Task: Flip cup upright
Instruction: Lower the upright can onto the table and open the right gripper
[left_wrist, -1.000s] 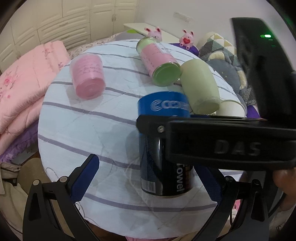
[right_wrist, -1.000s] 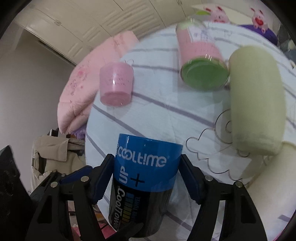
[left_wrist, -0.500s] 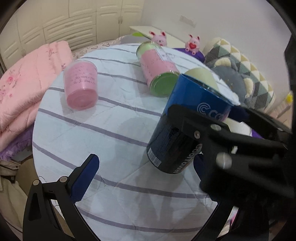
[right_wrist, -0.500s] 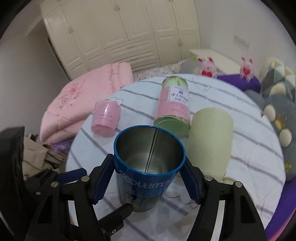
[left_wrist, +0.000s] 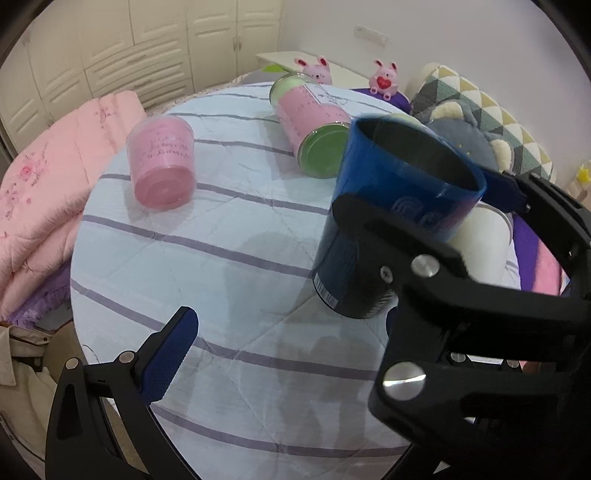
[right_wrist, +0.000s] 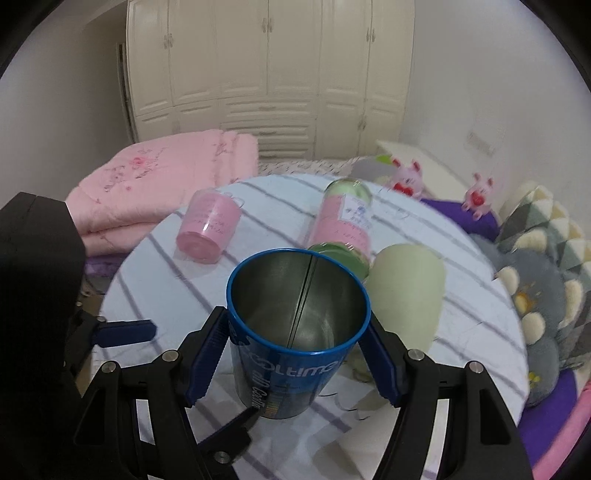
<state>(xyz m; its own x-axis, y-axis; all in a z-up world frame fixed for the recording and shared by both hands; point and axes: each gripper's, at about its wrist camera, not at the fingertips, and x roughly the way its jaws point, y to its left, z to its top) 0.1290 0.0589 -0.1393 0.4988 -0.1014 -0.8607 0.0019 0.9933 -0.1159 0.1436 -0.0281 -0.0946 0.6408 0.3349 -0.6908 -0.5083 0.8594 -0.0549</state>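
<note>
My right gripper (right_wrist: 295, 360) is shut on a blue metal cup (right_wrist: 291, 354), its two blue pads pressing the cup's sides. The cup's open mouth faces up and its base is at or just above the striped tablecloth. In the left wrist view the same cup (left_wrist: 391, 206) leans a little, held by the right gripper's black frame (left_wrist: 443, 280). My left gripper is open and empty: its left finger (left_wrist: 166, 354) shows low over the table's near edge, its right finger is hidden behind the right gripper.
A round table (left_wrist: 207, 236) with a white, purple-striped cloth holds a pink cup (left_wrist: 162, 162) upside down, a pink and green tumbler (left_wrist: 314, 125) on its side, and a pale green cup (right_wrist: 406, 295) on its side. Pink quilt (right_wrist: 162, 184) left, cushions (right_wrist: 539, 280) right.
The right gripper has turned the blue cup from mouth-down to mouth-up and lowered it toward the cloth. The left gripper has stayed open near the table's front edge.
</note>
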